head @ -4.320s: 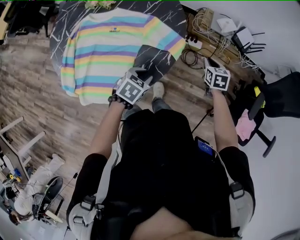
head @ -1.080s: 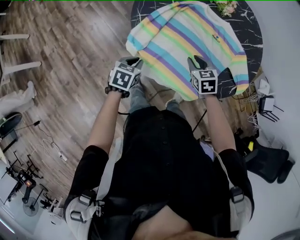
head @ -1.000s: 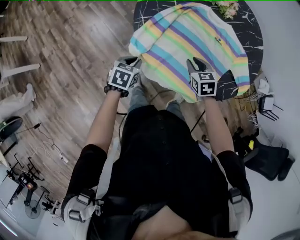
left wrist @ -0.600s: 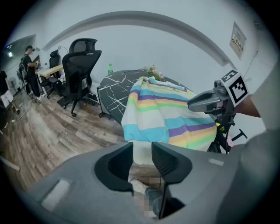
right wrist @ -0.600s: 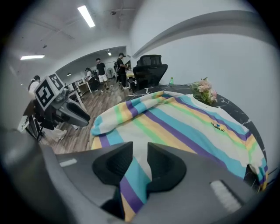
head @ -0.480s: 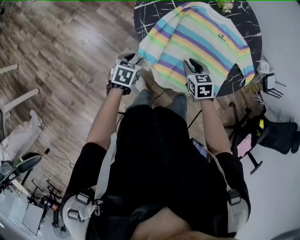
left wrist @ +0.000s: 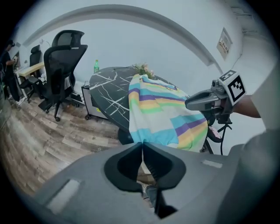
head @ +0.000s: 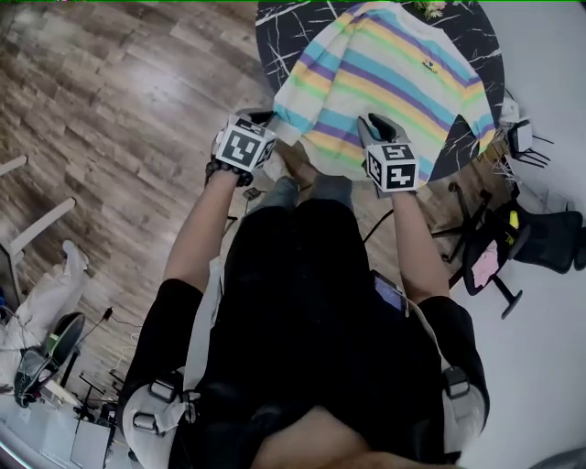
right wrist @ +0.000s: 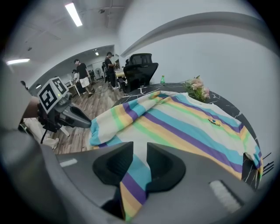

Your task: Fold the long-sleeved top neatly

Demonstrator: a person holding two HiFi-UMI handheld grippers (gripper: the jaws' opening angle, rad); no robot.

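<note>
Round dark marble-patterned worktop (head: 282, 26), wood-plank floor (head: 119, 110) around it. The long-sleeved top (head: 385, 78), pastel stripes on white with a small chest logo, lay spread front-up across the worktop. Its near hem hung over the edge toward the person. One sleeve lay folded across the body on the left side.

Left gripper (left wrist: 142, 144): jaws had just closed and stood together. The tips pinched the cyan-banded corner of the hem, and a pale sliver of cloth showed in the slit behind them. From the head view this gripper sat at the left end of the hem, just off the worktop edge.

Right gripper (right wrist: 140, 151): jaws narrowly apart, clamped on a fold of the hem. A strip of cyan, purple and yellow stripes ran through the gap and hung below it. It held the hem further to the right, well apart from the left gripper. The hem between the two was lifted into a shallow drape.

Both grippers pointed steeply down and toward the worktop.

Also noted: a small bunch of flowers (right wrist: 196, 87) on the far side of the worktop beyond the top's shoulder; a green bottle (left wrist: 96, 66) near the far rim; a black office chair (left wrist: 65, 57) on the floor beyond; several people standing far back in the room (right wrist: 81, 74).
</note>
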